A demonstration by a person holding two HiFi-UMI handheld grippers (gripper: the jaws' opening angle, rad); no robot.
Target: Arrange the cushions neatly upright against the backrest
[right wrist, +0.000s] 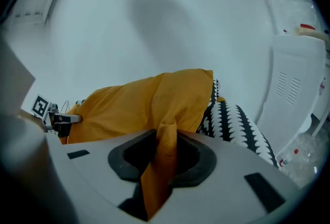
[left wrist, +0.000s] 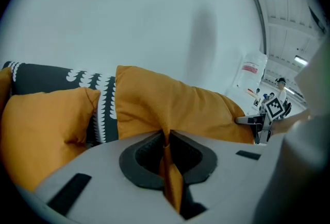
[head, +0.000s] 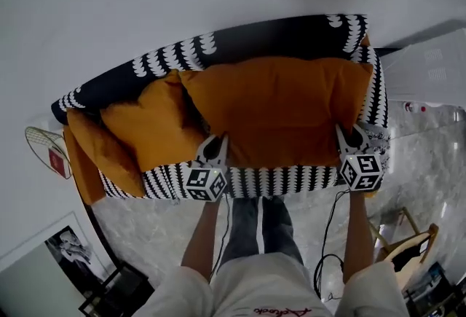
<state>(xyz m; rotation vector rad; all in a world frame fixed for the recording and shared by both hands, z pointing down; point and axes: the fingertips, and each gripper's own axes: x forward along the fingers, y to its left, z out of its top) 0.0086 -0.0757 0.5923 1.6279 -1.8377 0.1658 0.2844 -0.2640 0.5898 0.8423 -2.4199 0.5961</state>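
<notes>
With its corners pinched in the shut fingers of the left gripper (head: 213, 144) and right gripper (head: 352, 135), the big cushion (head: 280, 108) should be raised evenly and stood against the backrest (head: 255, 38).

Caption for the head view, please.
Left gripper and right gripper pinch the large cushion at the sofa.

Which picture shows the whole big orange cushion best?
The head view: the big orange fabric cushion appears almost whole, end to end. The left gripper view and right gripper view each show only one pinched corner and part of its side.
</notes>
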